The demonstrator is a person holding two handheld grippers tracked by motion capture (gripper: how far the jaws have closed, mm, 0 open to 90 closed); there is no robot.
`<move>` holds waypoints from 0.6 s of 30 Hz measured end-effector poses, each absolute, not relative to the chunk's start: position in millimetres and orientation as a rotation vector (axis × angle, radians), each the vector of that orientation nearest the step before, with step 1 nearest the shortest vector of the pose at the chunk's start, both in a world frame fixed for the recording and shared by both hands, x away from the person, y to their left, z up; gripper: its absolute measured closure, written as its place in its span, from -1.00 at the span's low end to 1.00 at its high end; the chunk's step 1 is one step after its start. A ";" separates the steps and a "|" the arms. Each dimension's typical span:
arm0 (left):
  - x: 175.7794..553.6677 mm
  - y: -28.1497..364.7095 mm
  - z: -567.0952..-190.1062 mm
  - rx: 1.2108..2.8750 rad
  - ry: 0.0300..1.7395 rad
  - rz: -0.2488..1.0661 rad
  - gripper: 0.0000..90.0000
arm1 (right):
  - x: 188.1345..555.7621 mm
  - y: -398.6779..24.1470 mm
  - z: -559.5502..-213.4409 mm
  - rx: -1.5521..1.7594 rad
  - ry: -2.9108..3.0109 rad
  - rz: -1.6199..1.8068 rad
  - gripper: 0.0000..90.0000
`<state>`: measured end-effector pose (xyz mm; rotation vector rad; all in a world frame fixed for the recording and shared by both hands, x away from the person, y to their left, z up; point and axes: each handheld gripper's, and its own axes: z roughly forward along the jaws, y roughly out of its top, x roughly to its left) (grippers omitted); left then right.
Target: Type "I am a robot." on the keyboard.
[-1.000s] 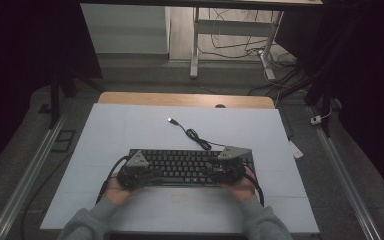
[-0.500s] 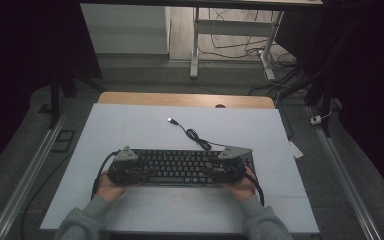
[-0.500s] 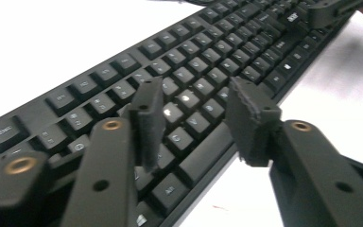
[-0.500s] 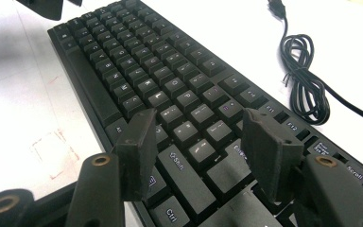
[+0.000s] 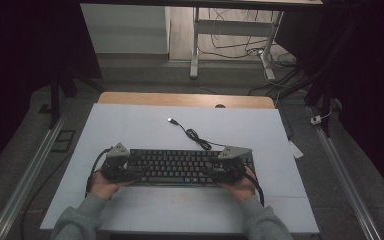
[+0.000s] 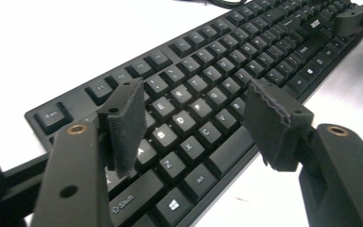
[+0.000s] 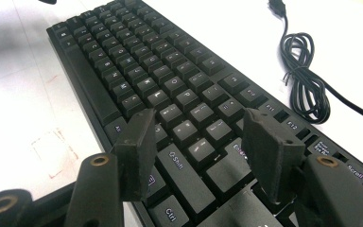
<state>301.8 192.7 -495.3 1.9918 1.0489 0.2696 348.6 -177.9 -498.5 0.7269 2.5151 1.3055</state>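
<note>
Left gripper [image 6: 194,127]: jaws wide, just been opening, nothing clamped, above keyboard [image 5: 180,166] left end. Right gripper [image 7: 198,151]: jaws wide over right end, pads clear of keys. Keyboard: black, full-size, white legends, lying flat at near-centre of white tabletop [image 5: 130,125]. Its USB cable [image 5: 192,134] loops loosely behind, w/ plug free. Gripper bodies cover both keyboard ends in high view; legends mostly unreadable.

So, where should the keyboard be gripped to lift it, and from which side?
Probably at its two short ends, one tool coming in from each side. The keyboard is long, flat and lies level on the white table, so end grips across its thin edge should keep it balanced. The left tool has just been opening above the keys; the right tool is open too.
</note>
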 end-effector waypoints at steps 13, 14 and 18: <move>307.0 206.8 -493.5 1.979 1.142 0.282 -0.40 | 349.2 -178.1 -498.9 0.730 2.519 1.297 0.02; 307.2 207.5 -493.3 1.977 1.144 0.284 -0.40 | 349.2 -178.1 -498.9 0.730 2.519 1.298 0.02; 308.2 212.0 -493.3 1.966 1.160 0.302 -0.38 | 349.5 -178.3 -499.2 0.732 2.519 1.295 0.02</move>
